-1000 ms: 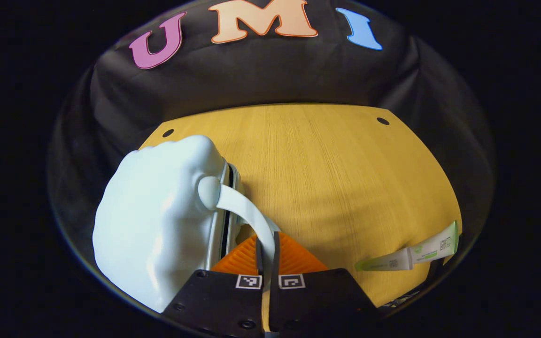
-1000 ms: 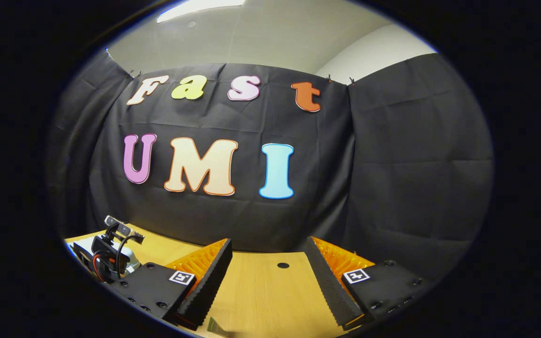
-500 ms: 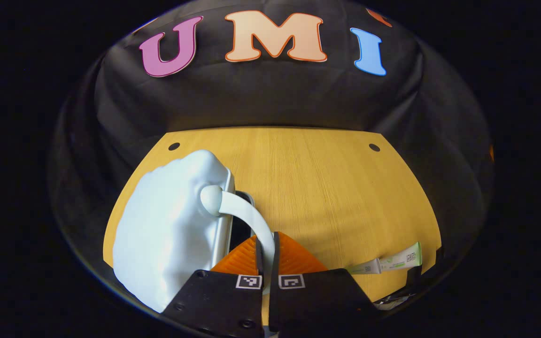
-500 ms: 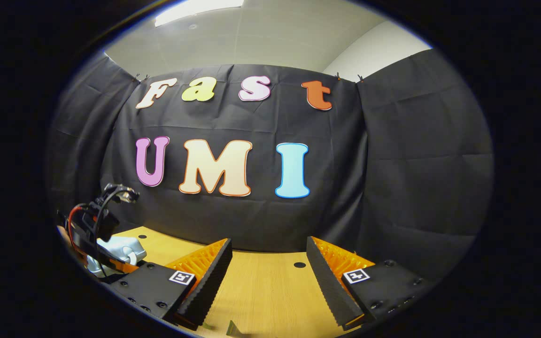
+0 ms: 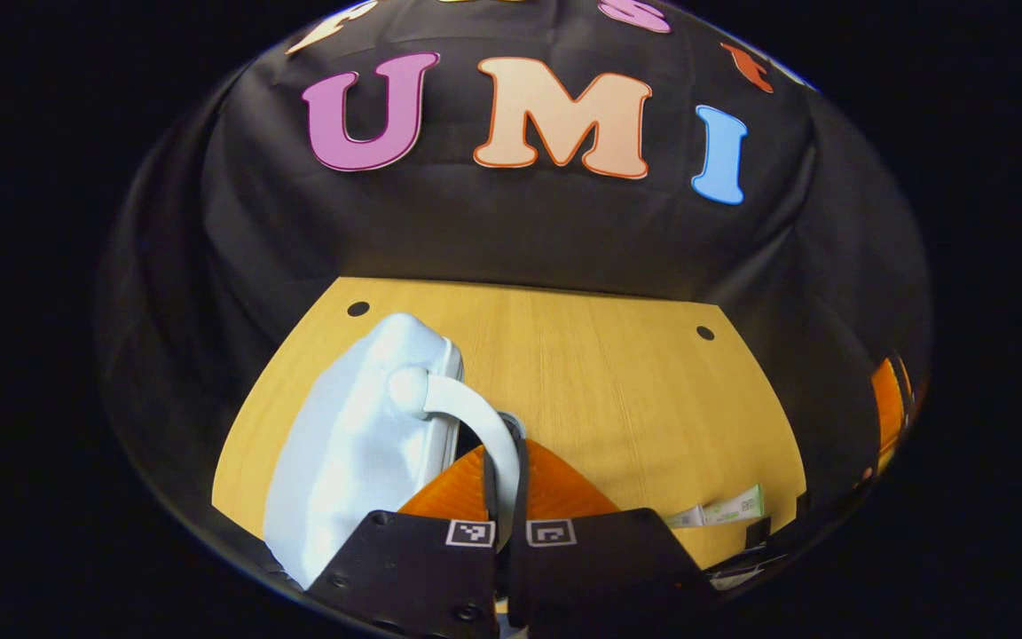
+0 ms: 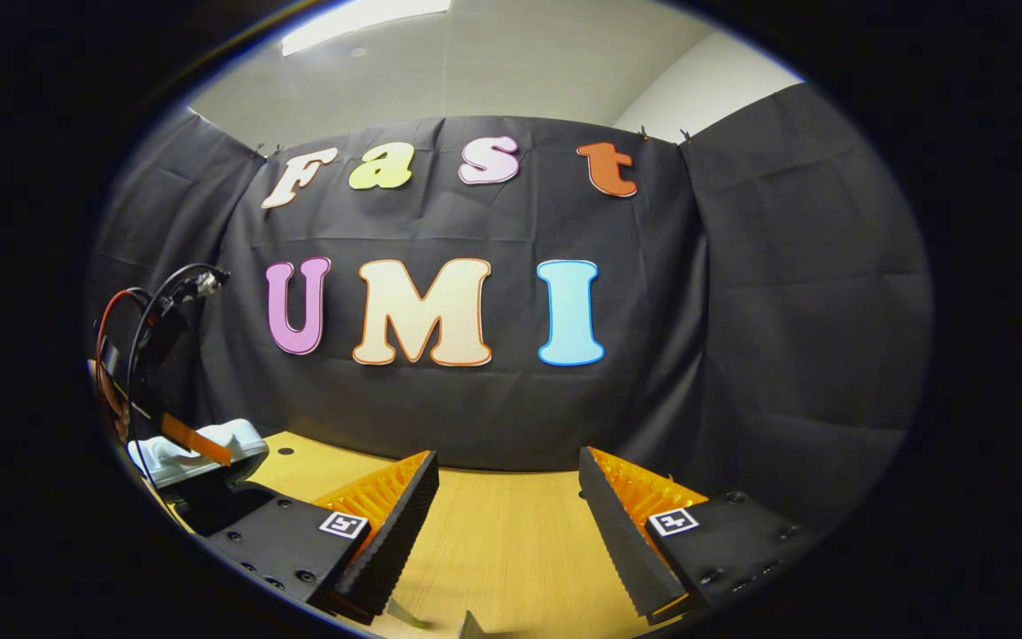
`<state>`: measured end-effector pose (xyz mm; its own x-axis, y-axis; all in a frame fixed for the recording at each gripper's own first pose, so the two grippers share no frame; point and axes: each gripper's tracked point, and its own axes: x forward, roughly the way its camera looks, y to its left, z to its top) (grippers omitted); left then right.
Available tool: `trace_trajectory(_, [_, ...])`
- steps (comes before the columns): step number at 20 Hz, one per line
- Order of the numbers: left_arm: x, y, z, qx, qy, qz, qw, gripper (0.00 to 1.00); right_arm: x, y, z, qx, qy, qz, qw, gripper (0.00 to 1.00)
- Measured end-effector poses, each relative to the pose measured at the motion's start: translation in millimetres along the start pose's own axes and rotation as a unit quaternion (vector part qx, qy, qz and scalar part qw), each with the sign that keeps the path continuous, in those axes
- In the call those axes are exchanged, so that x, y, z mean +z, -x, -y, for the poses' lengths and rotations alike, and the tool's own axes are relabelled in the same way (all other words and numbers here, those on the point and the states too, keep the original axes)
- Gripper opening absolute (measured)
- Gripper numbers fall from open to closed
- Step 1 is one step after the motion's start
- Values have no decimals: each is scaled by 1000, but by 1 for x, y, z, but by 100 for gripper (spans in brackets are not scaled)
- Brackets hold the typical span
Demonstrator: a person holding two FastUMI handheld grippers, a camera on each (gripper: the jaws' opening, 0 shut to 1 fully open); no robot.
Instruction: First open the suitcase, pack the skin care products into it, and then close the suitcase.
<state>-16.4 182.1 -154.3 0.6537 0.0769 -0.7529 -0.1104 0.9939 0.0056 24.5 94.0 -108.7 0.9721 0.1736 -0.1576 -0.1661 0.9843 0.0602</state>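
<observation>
The print on the tube (image 5: 724, 509) is too small to read; square coded markers (image 5: 511, 532) sit on the tool.

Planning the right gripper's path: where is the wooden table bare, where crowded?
Bare: the wide stretch of wooden table between the white suitcase and the skin care tube, back to the black cloth wall. Also the strip ahead of the open right gripper. Crowded: the left side, where the left gripper is shut on the suitcase handle.
</observation>
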Motion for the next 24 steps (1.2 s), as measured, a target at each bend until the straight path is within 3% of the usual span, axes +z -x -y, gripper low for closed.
trace_trajectory(6, [25,21,-50,1,3,32,999,0,5,-6,-23,-2,3,6,1000,100])
trace_trajectory(14, [52,40,-138,27,-7,75,997,0,2,-1,-89,2,0,13,1000,99])
trace_trajectory(24, [52,42,-242,56,22,92,994,0,10,6,-138,-10,3,27,1000,98])
